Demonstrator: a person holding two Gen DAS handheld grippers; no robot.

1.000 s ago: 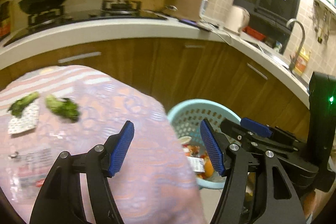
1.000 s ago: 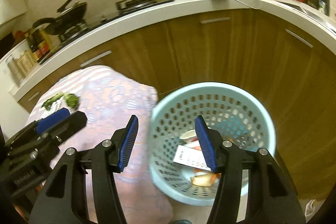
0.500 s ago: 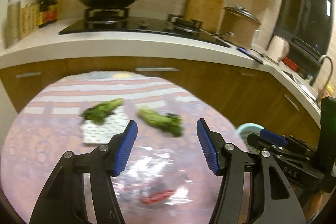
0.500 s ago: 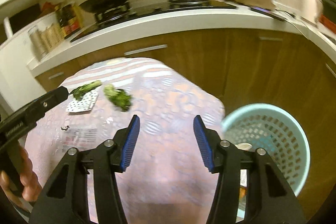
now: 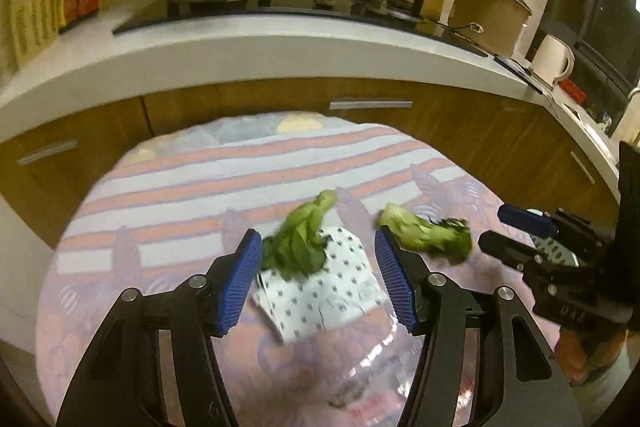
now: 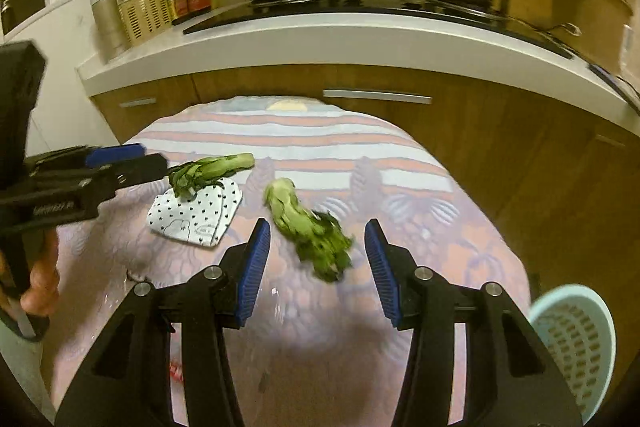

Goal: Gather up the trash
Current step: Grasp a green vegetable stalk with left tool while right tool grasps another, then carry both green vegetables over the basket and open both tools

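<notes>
Greens (image 6: 308,229) lengthwise, stem away, between spread fingers (image 6: 253,265)

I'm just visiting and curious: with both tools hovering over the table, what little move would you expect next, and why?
Probably the right gripper lowers onto the leafy vegetable scrap lying between its open jaws, then closes. The left gripper is likewise open over the other scrap on the dotted wrapper. The basket waits nearby.

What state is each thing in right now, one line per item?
left hand-held gripper: open, empty
right hand-held gripper: open, empty
left greens: lying partly on the dotted wrapper
right greens: lying on the tablecloth
clear plastic bag: flat on the tablecloth
basket: upright beside the table
pot: lid on
</notes>
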